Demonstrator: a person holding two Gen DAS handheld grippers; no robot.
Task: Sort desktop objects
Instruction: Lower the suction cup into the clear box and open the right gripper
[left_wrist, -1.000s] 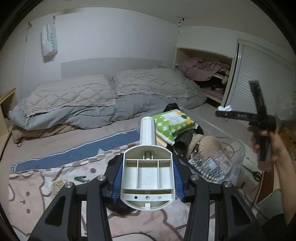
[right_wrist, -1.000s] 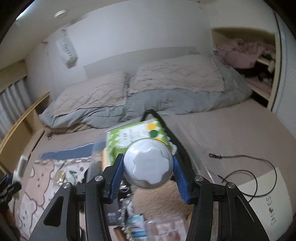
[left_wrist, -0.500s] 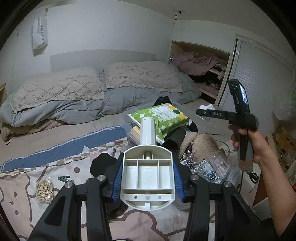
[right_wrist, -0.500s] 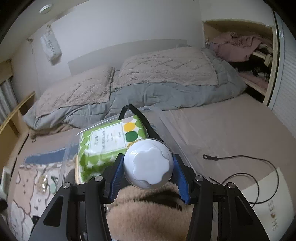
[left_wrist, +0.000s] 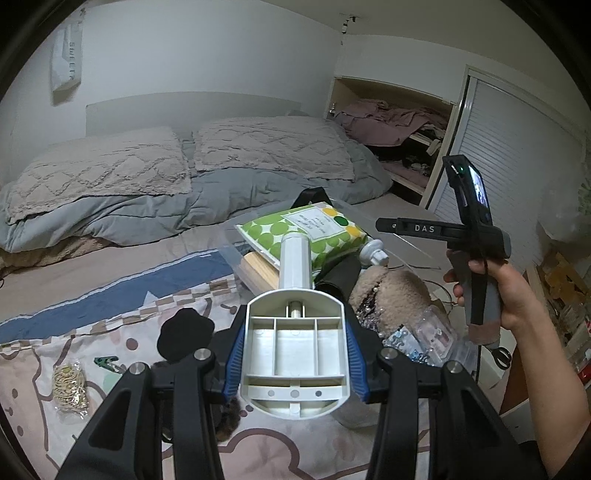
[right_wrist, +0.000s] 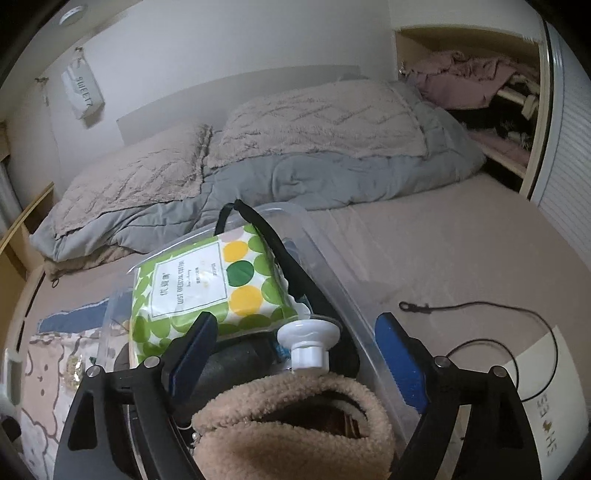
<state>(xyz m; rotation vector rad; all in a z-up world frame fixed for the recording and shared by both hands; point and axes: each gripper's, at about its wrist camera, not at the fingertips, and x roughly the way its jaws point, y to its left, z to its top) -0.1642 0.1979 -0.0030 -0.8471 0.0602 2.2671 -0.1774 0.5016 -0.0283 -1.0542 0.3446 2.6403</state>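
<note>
My left gripper (left_wrist: 295, 354) is shut on the ribbed base of a white plastic stand (left_wrist: 293, 332) whose tube points toward a clear bin (left_wrist: 229, 254). My right gripper (right_wrist: 293, 332) hangs over that bin (right_wrist: 332, 258) with its jaws opening. A white knob (right_wrist: 309, 341) lies loose below and between the blue pads (right_wrist: 397, 354), touching neither. The knob rests between a green-dotted wipes pack (right_wrist: 207, 284) and a fuzzy tan pouch (right_wrist: 295, 417). The left wrist view shows the right gripper (left_wrist: 391, 224) in a hand, above the knob (left_wrist: 373, 253).
On the patterned blanket lie a bag of rubber bands (left_wrist: 70, 380), a green clip (left_wrist: 107, 363) and a black round piece (left_wrist: 184, 330). A black cord (right_wrist: 480, 314) and a white bag (right_wrist: 546, 406) lie right of the bin. Pillows fill the bed's far end.
The right jaws have spread and let go of the white knob, which now lies in the bin. Both grippers have come lower and nearer the bin. The left grip is unchanged.
</note>
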